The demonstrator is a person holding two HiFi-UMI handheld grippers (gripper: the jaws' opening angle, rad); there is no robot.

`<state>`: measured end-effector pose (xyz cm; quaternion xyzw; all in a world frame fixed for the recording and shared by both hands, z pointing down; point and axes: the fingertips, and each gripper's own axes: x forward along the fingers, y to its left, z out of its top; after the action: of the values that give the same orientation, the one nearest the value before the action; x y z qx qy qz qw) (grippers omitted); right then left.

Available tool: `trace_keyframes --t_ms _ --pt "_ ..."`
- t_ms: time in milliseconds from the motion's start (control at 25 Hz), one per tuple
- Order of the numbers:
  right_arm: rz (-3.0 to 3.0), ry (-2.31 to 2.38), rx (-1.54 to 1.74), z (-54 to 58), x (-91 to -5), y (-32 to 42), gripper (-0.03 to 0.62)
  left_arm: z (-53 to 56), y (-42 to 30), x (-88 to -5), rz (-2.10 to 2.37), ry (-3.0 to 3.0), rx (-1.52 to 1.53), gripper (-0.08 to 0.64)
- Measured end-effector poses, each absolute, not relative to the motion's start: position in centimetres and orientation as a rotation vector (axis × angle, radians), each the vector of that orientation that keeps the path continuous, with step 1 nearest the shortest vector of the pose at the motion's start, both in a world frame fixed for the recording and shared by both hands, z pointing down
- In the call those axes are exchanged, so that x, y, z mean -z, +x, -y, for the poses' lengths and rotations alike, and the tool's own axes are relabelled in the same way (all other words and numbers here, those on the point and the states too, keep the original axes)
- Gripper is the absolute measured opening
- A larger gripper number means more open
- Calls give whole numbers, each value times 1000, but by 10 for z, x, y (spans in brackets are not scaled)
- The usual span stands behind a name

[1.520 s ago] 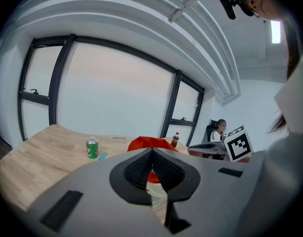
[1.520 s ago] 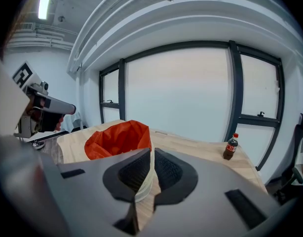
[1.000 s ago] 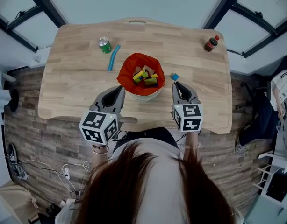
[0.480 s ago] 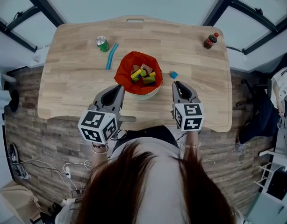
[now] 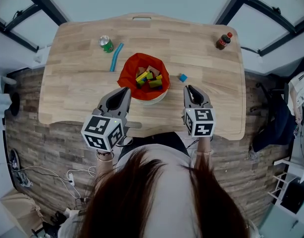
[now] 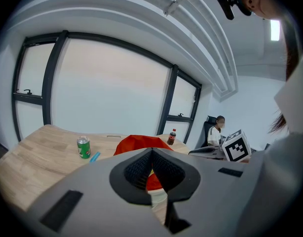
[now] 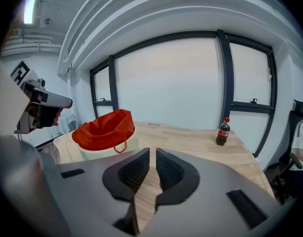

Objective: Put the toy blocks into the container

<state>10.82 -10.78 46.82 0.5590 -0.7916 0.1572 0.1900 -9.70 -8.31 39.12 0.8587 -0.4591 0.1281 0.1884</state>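
Our left gripper (image 5: pixel 125 91) was shut and empty at 7 o'clock of the red-lined container (image 5: pixel 128 74). Our right gripper (image 5: pixel 190 89) was barely ajar and held nothing. It hovered at 5 o'clock of the blue block (image 5: pixel 182 77), which lay on the table (image 5: pixel 73 83) at the container's 3 o'clock.

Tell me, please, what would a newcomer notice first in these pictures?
The red-lined container, full of coloured toy blocks, stands out at the middle of the wooden table. One small blue block lies alone on the table to its right, just ahead of the right gripper. The left gripper is at the container's near side.
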Motion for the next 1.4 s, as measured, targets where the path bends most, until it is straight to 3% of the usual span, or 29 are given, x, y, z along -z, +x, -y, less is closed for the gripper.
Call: trace_keyframes --t_ms 1240,1400 --pt "2205 1328 -442 161 -533 121 52 103 -105 -402 1521 2224 -370 9" --pt "2195 1269 -432 165 -545 121 76 104 -106 -405 1547 2199 -378 9"
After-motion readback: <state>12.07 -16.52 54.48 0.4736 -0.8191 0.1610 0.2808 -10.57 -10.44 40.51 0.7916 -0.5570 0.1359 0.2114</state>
